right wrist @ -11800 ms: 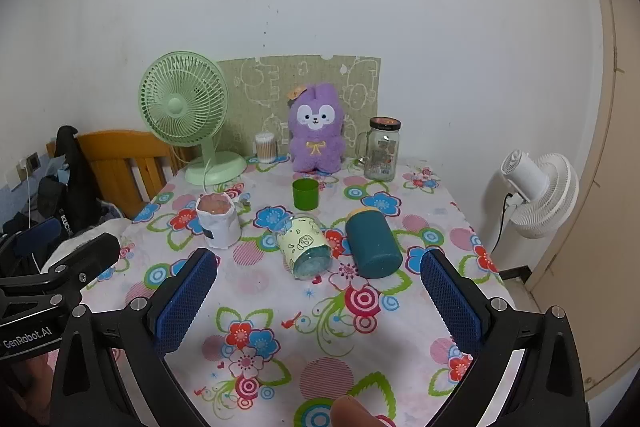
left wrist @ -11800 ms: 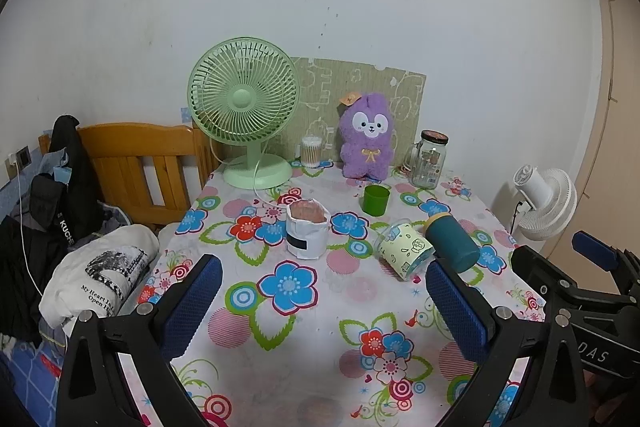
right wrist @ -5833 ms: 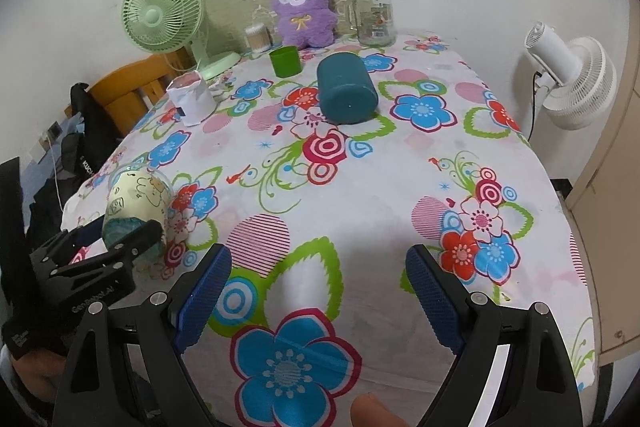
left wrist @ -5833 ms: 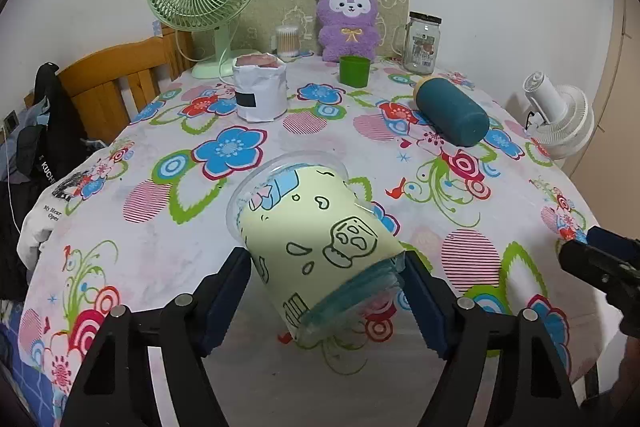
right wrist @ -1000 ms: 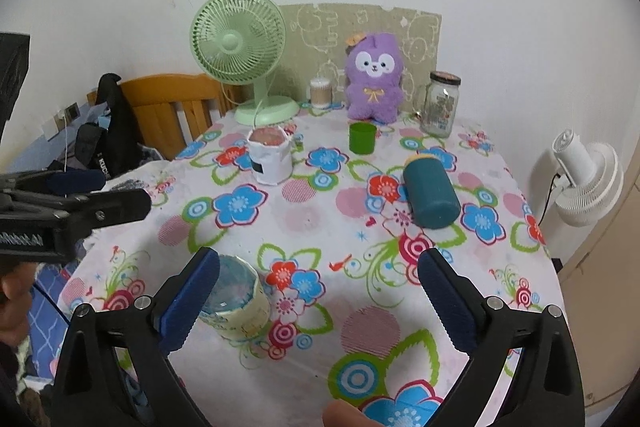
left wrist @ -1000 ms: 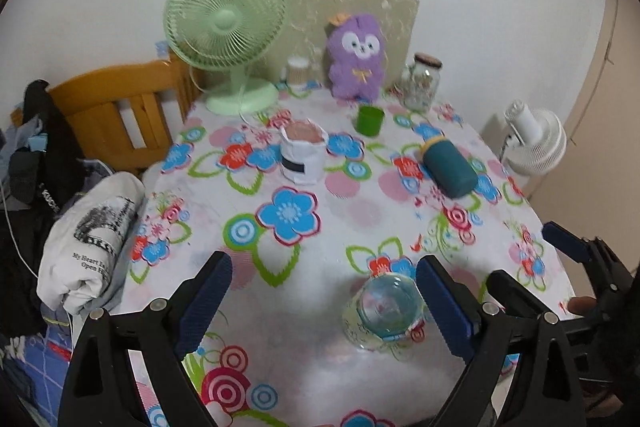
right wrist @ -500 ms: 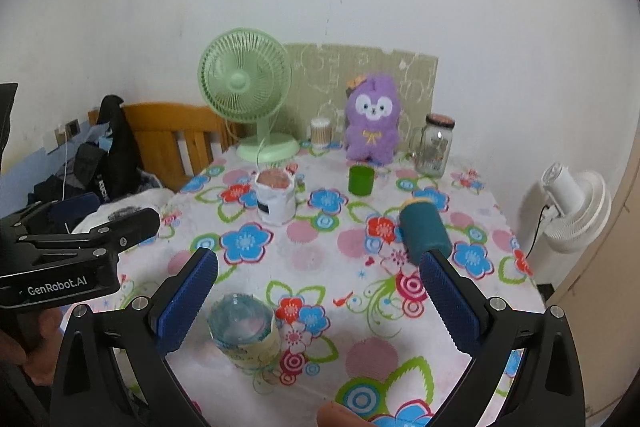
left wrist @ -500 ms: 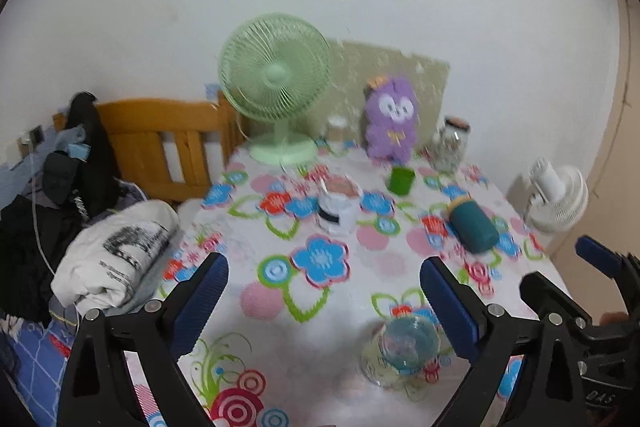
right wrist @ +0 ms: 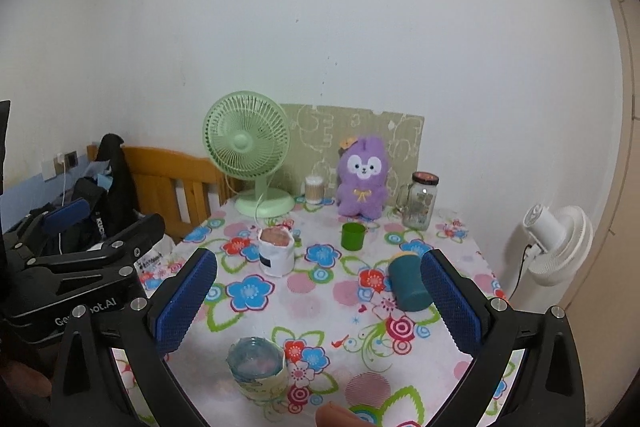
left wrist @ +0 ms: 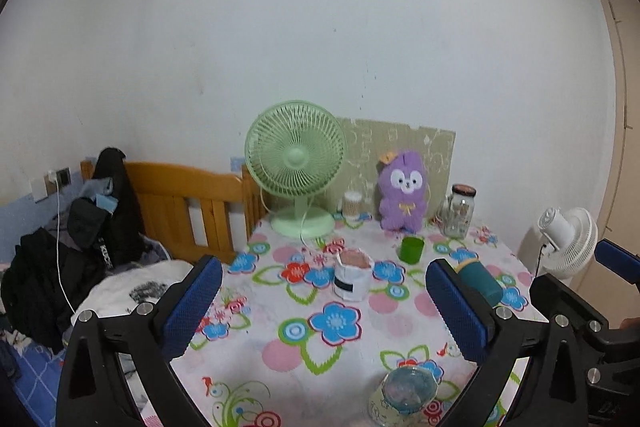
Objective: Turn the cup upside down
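The pale yellow cartoon-print cup (left wrist: 404, 401) stands upside down on the flowered tablecloth (left wrist: 280, 359) near the table's front edge, its bluish base facing up. It also shows in the right wrist view (right wrist: 258, 367). My left gripper (left wrist: 324, 307) is open and empty, raised above and behind the cup. My right gripper (right wrist: 316, 301) is open and empty, also held above the table. The left gripper's body (right wrist: 80, 267) shows at the left of the right wrist view.
A teal cup (left wrist: 478, 279) lies on its side at the right. A white pouch (left wrist: 352, 275), a small green cup (left wrist: 412, 249), a green desk fan (left wrist: 298, 163), a purple plush (left wrist: 402, 191) and a glass jar (left wrist: 460, 205) stand further back. A wooden bed frame (left wrist: 188, 203) is left.
Both grippers have risen and pulled back from the table. The cup, earlier held on its side in the left gripper, stands upside down, untouched.
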Motion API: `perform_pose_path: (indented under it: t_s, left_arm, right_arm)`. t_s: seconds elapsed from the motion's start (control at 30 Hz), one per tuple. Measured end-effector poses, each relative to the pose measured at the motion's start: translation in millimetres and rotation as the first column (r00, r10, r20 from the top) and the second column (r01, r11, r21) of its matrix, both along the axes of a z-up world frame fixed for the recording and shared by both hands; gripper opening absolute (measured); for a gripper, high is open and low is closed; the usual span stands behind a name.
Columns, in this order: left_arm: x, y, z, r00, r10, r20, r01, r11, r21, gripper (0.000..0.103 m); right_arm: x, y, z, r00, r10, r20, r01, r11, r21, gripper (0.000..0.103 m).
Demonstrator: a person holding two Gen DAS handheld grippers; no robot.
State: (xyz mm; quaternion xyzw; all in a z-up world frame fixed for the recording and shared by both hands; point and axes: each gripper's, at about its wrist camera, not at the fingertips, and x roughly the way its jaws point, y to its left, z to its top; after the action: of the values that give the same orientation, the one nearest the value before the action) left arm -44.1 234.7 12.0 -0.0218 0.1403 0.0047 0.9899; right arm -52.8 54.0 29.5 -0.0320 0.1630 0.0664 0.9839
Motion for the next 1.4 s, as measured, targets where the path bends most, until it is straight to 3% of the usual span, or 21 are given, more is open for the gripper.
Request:
perform_pose_path:
  t_s: [0.43, 1.4]
  left_arm:
    - [-4.2, -7.4, 0.3, 1.000, 0.001, 0.026, -0.002, 0.999, 0.034, 0.103]
    - [-1.8, -8.5, 0.1, 1.000, 0.005, 0.018, -0.005, 1.000, 0.023, 0.103]
  right_arm:
    - [-16.3, -1.8, 16.7, 0.995, -0.062, 0.073, 0.062, 0.998, 0.001, 0.103]
    - [-15.6, -6.7, 20.8, 0.994, -0.077, 0.083, 0.075, 0.997, 0.017, 0.103]
